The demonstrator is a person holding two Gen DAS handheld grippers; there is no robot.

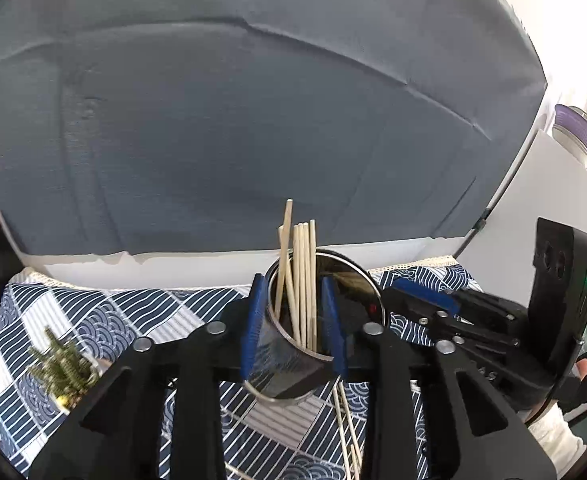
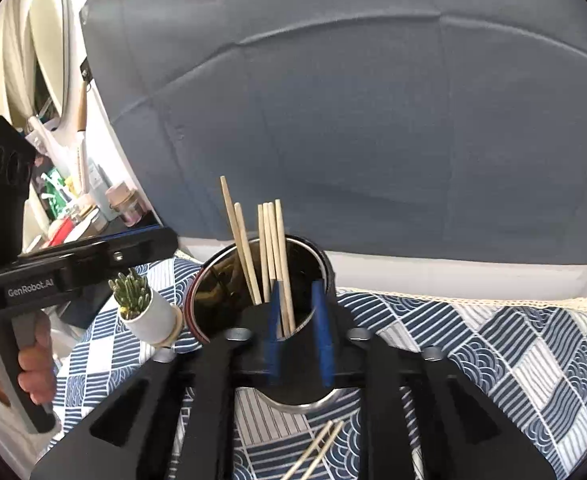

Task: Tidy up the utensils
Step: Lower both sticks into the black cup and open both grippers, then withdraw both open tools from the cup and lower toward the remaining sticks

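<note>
A shiny metal cup (image 1: 293,360) stands on the patterned tablecloth and holds several wooden chopsticks (image 1: 302,272). My left gripper (image 1: 293,320) has its blue fingers (image 1: 251,320) on either side of the cup's near wall and the chopsticks. In the right wrist view the same cup (image 2: 213,292) holds the chopsticks (image 2: 269,248); my right gripper (image 2: 296,320) is partly open, its blue fingers (image 2: 320,328) astride the cup rim with a chopstick between them. Two loose chopsticks (image 1: 347,428) lie on the cloth below the cup and show in the right wrist view (image 2: 313,452).
A small potted succulent (image 2: 143,308) in a white pot stands left of the cup. The blue wave-pattern tablecloth (image 2: 493,352) covers the table. A grey cushion (image 1: 253,120) rises behind the table. Cluttered shelves (image 2: 73,208) are at far left.
</note>
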